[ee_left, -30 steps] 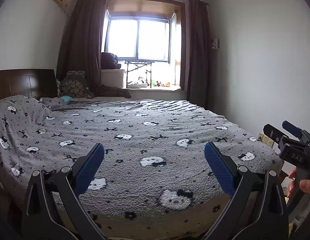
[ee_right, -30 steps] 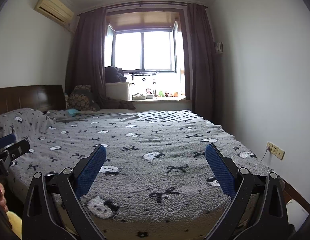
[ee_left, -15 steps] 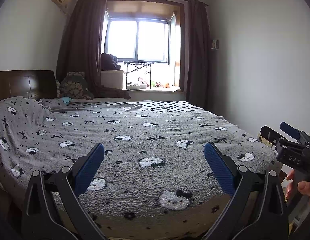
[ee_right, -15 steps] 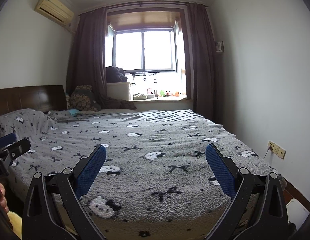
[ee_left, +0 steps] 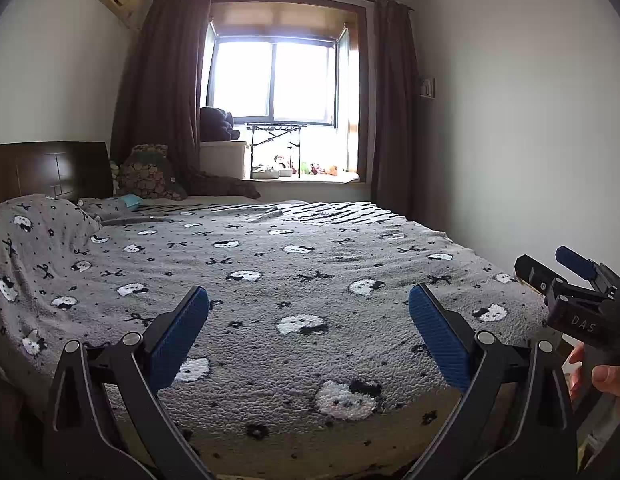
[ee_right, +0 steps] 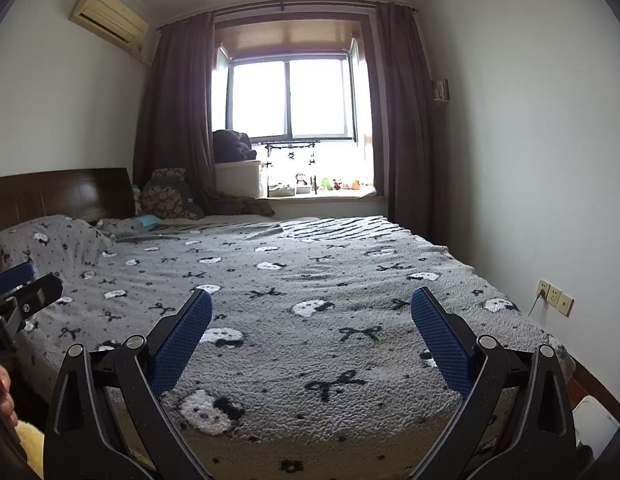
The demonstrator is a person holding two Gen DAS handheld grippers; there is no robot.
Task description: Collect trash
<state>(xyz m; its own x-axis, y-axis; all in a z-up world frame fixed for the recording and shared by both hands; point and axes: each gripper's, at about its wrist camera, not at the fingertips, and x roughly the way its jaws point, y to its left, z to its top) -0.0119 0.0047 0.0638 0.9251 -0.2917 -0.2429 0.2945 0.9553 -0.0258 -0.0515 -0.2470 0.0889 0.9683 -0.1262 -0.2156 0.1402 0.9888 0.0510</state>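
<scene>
Grey fleece, dotted with white cat faces and black bows, fills the space between both pairs of blue-padded jaws, and no trash can be made out on it. The grey patterned bedspread [ee_left: 293, 280] lies smooth ahead of the left gripper [ee_left: 308, 334], whose jaws stand wide apart and hold nothing. The right gripper [ee_right: 311, 338] is likewise spread wide and empty over the foot of the same bed; in the left view it shows at the right edge with the person's fingers on its handle.

Judged from these views, collecting has yet to begin: nothing is gripped, and no bin or bag can be identified. A small teal item [ee_left: 131, 200] lies far beyond the left jaw near the pillow [ee_left: 37, 232], but whether it is rubbish cannot be told. A pale, flat white object [ee_right: 594, 426] sits on the floor below and right of the right jaw, its nature also unclear.

Further out, beyond the jaws, a dark wooden headboard [ee_right: 61, 194] stands at left, a patterned cushion [ee_right: 165, 198] leans by the brown curtains [ee_right: 177, 120], and small toys line the bright window sill [ee_right: 326, 194]. Wall sockets [ee_right: 556, 297] sit to the right of the right jaw, and a cream air conditioner [ee_right: 107, 20] hangs high at left.
</scene>
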